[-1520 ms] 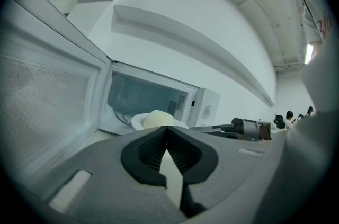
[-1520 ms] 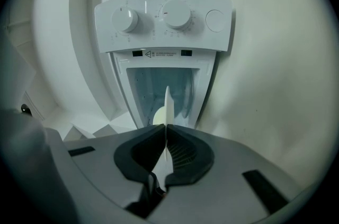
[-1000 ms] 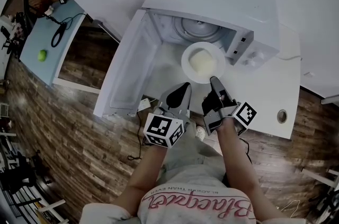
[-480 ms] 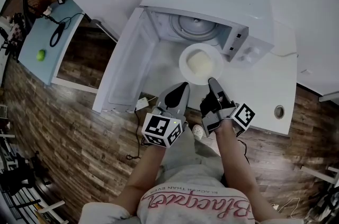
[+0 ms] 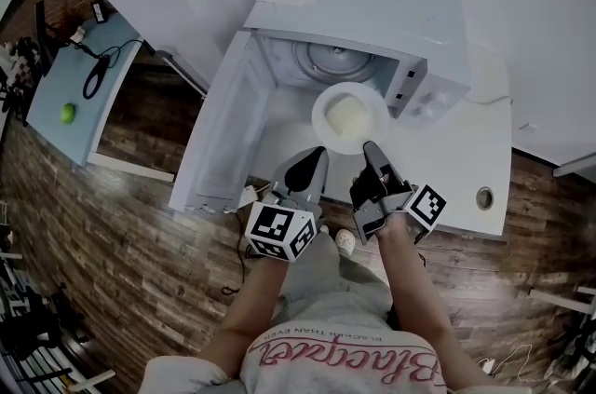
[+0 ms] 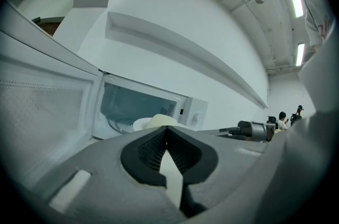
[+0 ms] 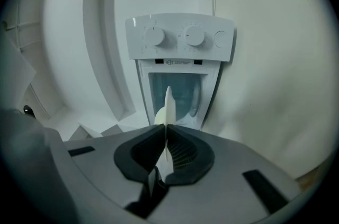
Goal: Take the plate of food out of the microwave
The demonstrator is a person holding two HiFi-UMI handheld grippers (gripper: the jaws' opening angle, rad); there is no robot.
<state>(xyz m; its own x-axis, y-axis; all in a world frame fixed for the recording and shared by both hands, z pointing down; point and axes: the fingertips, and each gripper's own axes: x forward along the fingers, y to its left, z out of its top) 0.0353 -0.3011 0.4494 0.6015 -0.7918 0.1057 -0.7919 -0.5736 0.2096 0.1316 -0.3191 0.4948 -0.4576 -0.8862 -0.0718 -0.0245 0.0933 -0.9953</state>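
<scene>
A white plate [image 5: 349,139] with a pale mound of food [image 5: 345,115] hangs level just in front of the open white microwave [image 5: 372,10]. My right gripper [image 5: 370,147] is shut on the plate's near rim; in the right gripper view the plate [image 7: 168,104] shows edge-on, pinched between the jaws of the right gripper [image 7: 166,133]. My left gripper [image 5: 318,154] sits at the plate's near-left edge with its jaws together; I cannot tell whether it touches the rim. In the left gripper view the plate [image 6: 142,123] and food [image 6: 161,120] lie just beyond the left gripper [image 6: 167,130].
The microwave door [image 5: 223,141] swings wide open to the left. A glass turntable [image 5: 331,61] lies inside the cavity. The white table [image 5: 466,169] has a round cable hole [image 5: 484,197]. A blue side table [image 5: 56,94] with a green ball [image 5: 67,113] stands far left over wooden flooring.
The head camera has shifted a little. Plate and both grippers keep about the same places relative to the microwave.
</scene>
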